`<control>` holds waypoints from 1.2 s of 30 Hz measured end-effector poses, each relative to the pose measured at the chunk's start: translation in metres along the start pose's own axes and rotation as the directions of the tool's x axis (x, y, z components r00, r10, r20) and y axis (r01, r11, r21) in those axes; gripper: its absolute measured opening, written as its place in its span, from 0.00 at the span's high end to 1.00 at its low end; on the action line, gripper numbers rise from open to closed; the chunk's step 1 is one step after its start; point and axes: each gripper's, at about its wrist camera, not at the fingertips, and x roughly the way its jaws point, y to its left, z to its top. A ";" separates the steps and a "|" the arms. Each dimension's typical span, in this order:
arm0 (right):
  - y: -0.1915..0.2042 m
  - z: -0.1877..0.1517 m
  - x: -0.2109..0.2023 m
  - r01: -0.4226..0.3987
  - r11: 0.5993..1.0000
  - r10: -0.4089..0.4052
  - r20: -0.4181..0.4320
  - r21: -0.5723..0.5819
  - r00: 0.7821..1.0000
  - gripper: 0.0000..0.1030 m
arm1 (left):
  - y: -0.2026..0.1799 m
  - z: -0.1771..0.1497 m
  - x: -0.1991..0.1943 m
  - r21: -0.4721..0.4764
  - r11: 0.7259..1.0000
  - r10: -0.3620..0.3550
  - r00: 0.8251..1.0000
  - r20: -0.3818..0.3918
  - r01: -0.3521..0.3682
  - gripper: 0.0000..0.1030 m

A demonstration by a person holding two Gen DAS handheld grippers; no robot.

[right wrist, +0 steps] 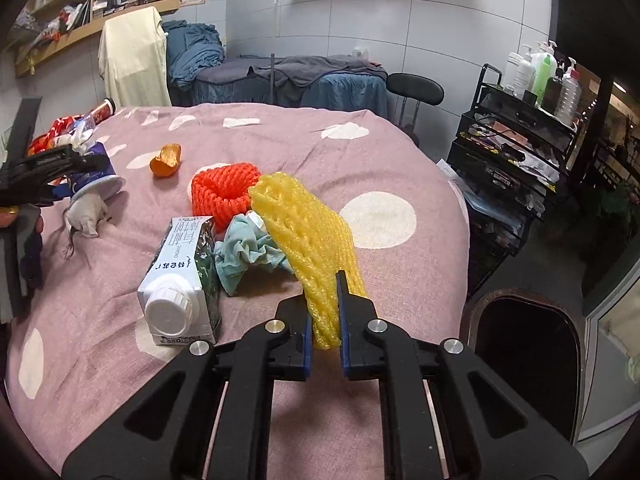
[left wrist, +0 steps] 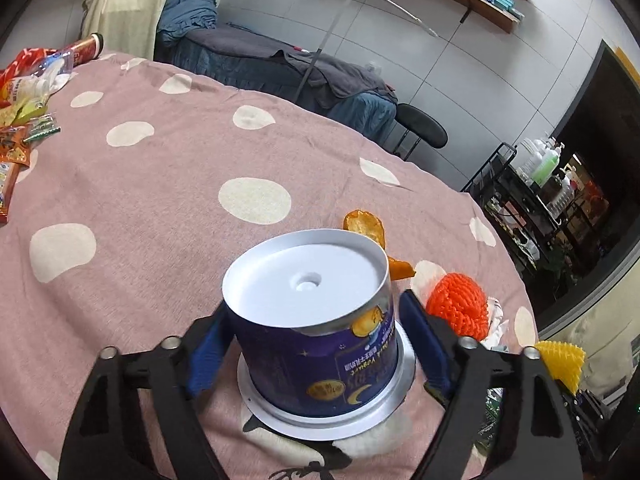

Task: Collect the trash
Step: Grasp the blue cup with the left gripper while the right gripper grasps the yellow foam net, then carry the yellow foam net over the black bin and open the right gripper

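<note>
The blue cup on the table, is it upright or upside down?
Upside down: the blue cup rests on its wide rim, white bottom facing up, print inverted.

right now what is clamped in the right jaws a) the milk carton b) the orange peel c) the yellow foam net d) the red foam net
c: in the right wrist view the right gripper has its jaws closed on the yellow foam net, while the red foam net, milk carton and orange peel lie on the tablecloth.

On the pink dotted tablecloth-covered surface [right wrist: 240, 136], the upturned dark-blue paper cup [left wrist: 316, 344] stands near its left edge; the black-and-white drink carton [right wrist: 182, 280] lies nearer the front edge, the red foam fruit net [right wrist: 222, 192] behind it.
</note>
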 end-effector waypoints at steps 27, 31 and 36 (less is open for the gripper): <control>-0.036 -0.027 -0.069 -0.088 0.978 0.059 0.154 0.187 0.986 0.89 | -0.086 -0.055 -0.111 0.206 0.975 -0.134 0.951 0.279 0.077 0.31; -0.047 -0.035 -0.081 -0.082 0.973 0.044 0.172 0.216 0.984 0.89 | -0.109 -0.064 -0.113 0.243 0.960 -0.199 0.945 0.258 0.136 0.31; -0.067 -0.045 -0.093 -0.047 0.963 -0.001 0.181 0.265 0.984 0.89 | -0.142 -0.080 -0.108 0.298 0.933 -0.273 0.938 0.215 0.203 0.31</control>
